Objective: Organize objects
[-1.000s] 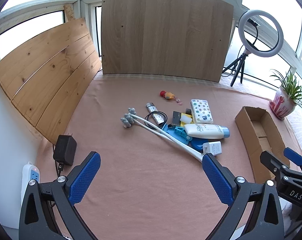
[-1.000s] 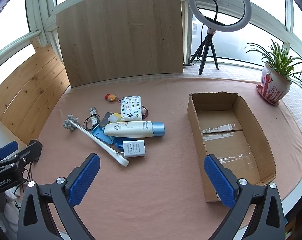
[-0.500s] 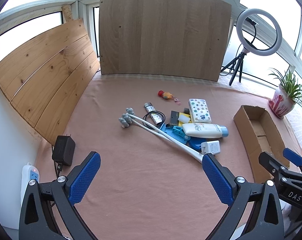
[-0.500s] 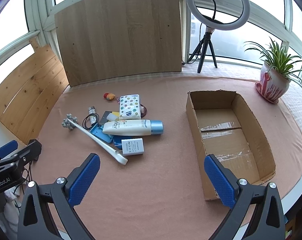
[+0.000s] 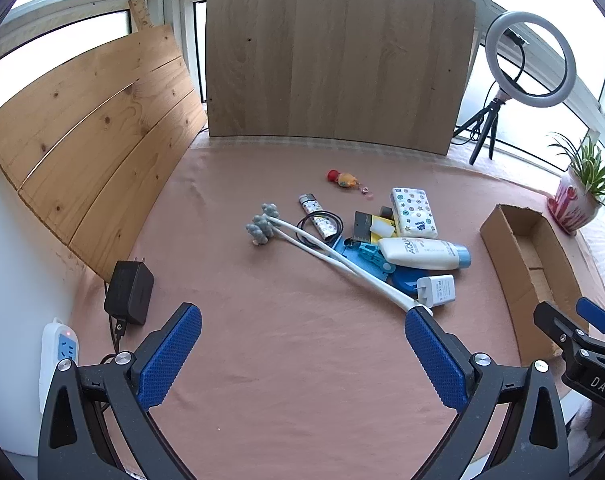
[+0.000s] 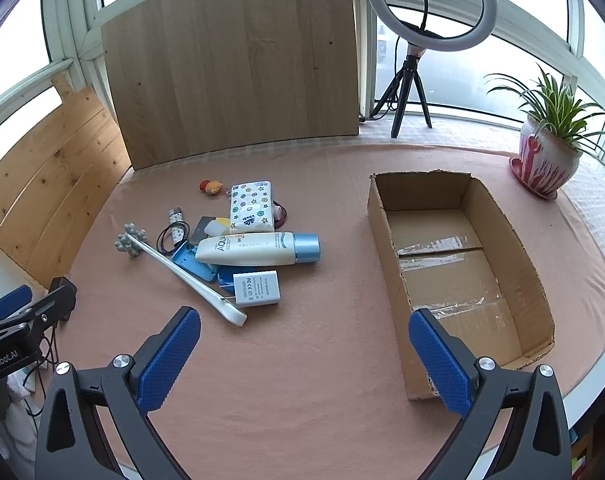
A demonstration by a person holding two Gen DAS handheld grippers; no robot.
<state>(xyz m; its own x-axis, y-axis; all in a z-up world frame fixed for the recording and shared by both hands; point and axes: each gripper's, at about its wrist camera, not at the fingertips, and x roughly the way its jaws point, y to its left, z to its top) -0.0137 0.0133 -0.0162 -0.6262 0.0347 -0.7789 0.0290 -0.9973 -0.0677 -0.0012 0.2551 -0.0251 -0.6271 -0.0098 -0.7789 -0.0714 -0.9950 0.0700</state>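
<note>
A pile of small objects lies mid-table: a white lotion bottle with a blue cap (image 6: pixel 258 249) (image 5: pixel 422 253), a white charger (image 6: pixel 257 289) (image 5: pixel 437 290), a patterned tissue pack (image 6: pixel 251 207) (image 5: pixel 414 213), a long white massager with grey balls (image 6: pixel 182 272) (image 5: pixel 326 254), a blue case (image 6: pixel 193 264) and a small orange toy (image 6: pixel 210 186) (image 5: pixel 342 178). An empty cardboard box (image 6: pixel 538 280) (image 5: pixel 502 252) sits to the right. My left gripper (image 5: pixel 302 354) and right gripper (image 6: pixel 304 356) both hover open near the table's front edge, holding nothing.
Wooden boards (image 5: pixel 338 60) lean along the back and left. A black power adapter (image 5: pixel 129 292) and white power strip (image 5: pixel 58 354) lie at the left edge. A ring light on a tripod (image 6: pixel 426 12) and a potted plant (image 6: pixel 546 156) stand at the back right.
Both grippers have drifted back and up slightly, so the pile and the box look a little farther away. Nothing was grasped or moved on the table.
</note>
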